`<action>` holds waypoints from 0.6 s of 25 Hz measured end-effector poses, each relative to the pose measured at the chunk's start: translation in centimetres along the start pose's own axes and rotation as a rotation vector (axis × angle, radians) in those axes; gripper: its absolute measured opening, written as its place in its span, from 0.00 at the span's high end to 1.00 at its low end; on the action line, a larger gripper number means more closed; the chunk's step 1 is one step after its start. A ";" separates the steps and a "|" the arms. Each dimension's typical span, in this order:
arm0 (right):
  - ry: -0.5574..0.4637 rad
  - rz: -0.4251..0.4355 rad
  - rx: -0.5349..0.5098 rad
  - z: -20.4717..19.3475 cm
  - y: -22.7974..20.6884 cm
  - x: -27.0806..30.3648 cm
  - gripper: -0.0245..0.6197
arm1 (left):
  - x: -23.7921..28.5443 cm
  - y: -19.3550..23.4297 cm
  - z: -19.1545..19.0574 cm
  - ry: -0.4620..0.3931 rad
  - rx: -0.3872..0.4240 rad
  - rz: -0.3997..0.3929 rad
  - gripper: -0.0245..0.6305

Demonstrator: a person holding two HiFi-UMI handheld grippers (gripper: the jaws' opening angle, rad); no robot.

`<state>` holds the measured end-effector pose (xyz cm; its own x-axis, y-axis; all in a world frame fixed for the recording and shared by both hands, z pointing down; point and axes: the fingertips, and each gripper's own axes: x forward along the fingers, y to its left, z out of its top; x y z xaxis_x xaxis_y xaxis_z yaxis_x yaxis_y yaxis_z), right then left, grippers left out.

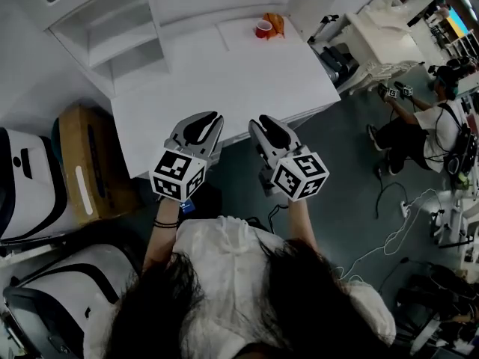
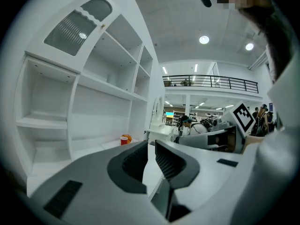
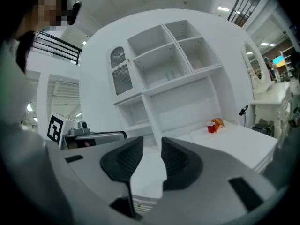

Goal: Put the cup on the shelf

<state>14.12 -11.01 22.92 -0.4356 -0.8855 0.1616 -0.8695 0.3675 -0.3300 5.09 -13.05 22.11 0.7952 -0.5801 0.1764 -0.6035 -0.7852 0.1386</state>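
One red cup [image 1: 263, 28] and one orange object [image 1: 276, 22] (crumpled, its kind unclear) are on the one white table [image 1: 224, 81]. One white shelf unit [image 1: 112, 36] stands at the table's far side. There are two grippers, the left gripper [image 1: 209, 119] and the right gripper [image 1: 265, 120], and one cardboard box [image 1: 82, 163] on the floor.

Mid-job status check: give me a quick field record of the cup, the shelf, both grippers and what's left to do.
cup: red, upright at the far side of the white table, beside an orange thing
shelf: white, open compartments, at the table's far left; cup not on it
left gripper: over the table's near edge, jaws slightly apart, nothing between
right gripper: beside it, jaws slightly apart, nothing between
remaining: cup not yet grasped
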 end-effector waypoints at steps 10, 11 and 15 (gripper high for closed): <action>0.033 0.088 -0.014 -5.2 1.4 -9.6 0.76 | -4.2 -9.9 -4.1 0.020 -0.013 0.106 0.87; 0.037 0.098 -0.013 -5.6 1.6 -10.5 0.76 | -4.6 -10.8 -4.5 0.023 -0.015 0.115 0.88; 0.037 0.115 -0.002 -6.4 1.8 -13.4 0.76 | -5.7 -13.8 -5.6 0.042 -0.019 0.142 0.88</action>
<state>16.89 3.38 26.07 -0.5405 -0.8266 0.1567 -0.8139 0.4664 -0.3465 8.56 2.26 24.66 0.6986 -0.6755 0.2358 -0.7114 -0.6912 0.1274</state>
